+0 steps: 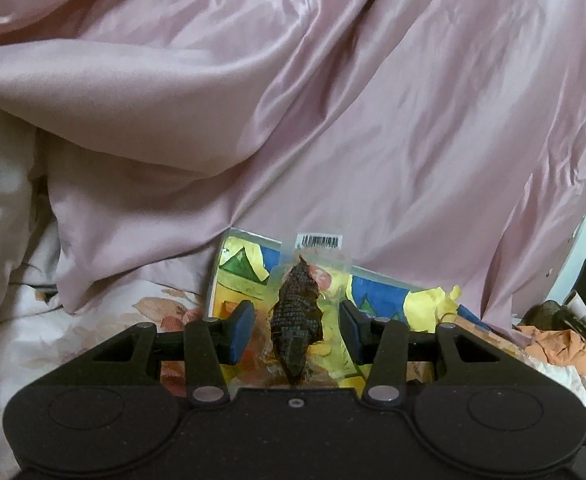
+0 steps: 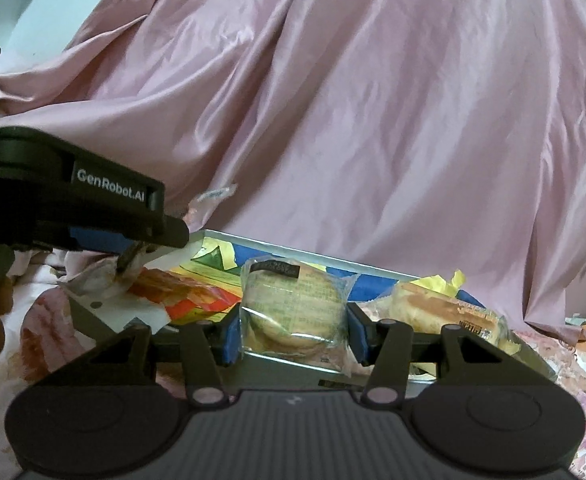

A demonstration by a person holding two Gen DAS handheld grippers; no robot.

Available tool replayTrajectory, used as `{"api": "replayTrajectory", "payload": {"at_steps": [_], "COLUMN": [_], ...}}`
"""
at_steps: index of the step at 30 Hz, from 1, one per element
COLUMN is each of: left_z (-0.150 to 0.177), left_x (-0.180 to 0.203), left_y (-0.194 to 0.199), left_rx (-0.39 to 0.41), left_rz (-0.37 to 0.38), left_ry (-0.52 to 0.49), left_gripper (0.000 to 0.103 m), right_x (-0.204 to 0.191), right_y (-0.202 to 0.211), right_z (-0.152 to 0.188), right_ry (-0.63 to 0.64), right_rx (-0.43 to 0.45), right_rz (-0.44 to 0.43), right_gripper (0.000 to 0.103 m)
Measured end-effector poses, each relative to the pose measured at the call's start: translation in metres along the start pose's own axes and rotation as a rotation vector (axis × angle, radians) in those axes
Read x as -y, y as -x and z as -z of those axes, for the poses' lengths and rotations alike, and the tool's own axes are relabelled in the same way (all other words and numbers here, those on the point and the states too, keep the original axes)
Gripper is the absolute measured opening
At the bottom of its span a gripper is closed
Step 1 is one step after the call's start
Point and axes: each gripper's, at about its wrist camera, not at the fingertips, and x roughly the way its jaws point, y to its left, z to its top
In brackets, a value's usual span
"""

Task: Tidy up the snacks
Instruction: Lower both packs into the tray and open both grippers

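Over the colourful tray (image 2: 293, 249), one wrapped bun (image 2: 295, 312) between right tool (image 2: 295, 330) pads.

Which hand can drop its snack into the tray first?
Probably the right: the right gripper is clamped on a round bun packet just above the tray, beside a matching bun. The left gripper is off at the tray's left edge.

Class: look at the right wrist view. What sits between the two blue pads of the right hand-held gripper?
A round bun in clear wrap fills the gap between the pads of the right hand-held gripper, which press on both its sides. The right wrist view shows this.
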Motion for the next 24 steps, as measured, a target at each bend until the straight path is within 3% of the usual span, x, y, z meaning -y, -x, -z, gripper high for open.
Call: {"api": "replayTrajectory", "payload": {"at_steps": [14, 19, 24], "left_z": [0.004, 0.003, -0.002], "left_x": [0.001, 0.001, 0.004], "left_y": [-0.009, -0.006, 0.002], "left_rx": [-0.029, -0.012, 0.014], "left_rz": [0.003, 0.01, 0.015], "left_ry": [-0.003, 0.012, 0.027], "left_gripper": [0.048, 0.064, 0.078], "right_x": [-0.003, -0.002, -0.001], "right_y": [-0.006, -0.005, -0.003], "right_z": [-0.001, -0.001, -0.003], "right_ry": [-0.009, -0.016, -0.02], "right_rx": [-0.003, -0.005, 0.003], "right_rz": [-0.005, 0.004, 0.003], "right_gripper": [0.059, 0.067, 0.082]}}
